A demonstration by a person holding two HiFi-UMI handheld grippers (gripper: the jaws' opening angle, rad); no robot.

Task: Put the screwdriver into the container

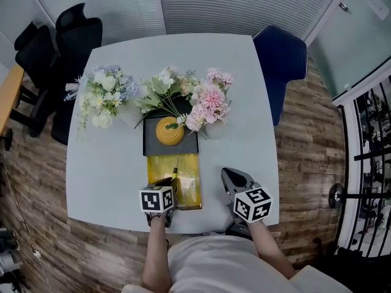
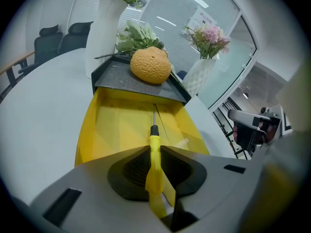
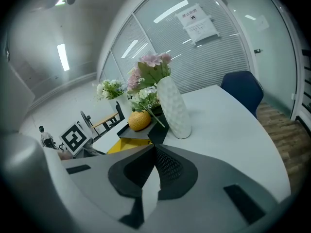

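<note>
The screwdriver (image 2: 154, 165) has a yellow handle and a thin metal shaft. My left gripper (image 2: 154, 150) is shut on its handle. The shaft points forward over the yellow container (image 2: 114, 130), with its tip above the container's floor. In the head view, the left gripper (image 1: 169, 183) hangs over the near end of the yellow container (image 1: 186, 185), and the screwdriver (image 1: 175, 174) shows as a thin dark line. My right gripper (image 1: 228, 175) rests to the right of the container, shut with nothing in it. In its own view, the right gripper (image 3: 154, 148) has its jaws together.
A black tray (image 1: 153, 145) holding an orange fruit (image 1: 169, 130) adjoins the container's far end. White vases of flowers (image 1: 211, 105) stand around the tray, another bunch (image 1: 104, 96) at the left. A white vase (image 3: 174, 108) stands ahead of the right gripper. Chairs (image 1: 284, 60) ring the table (image 1: 104, 170).
</note>
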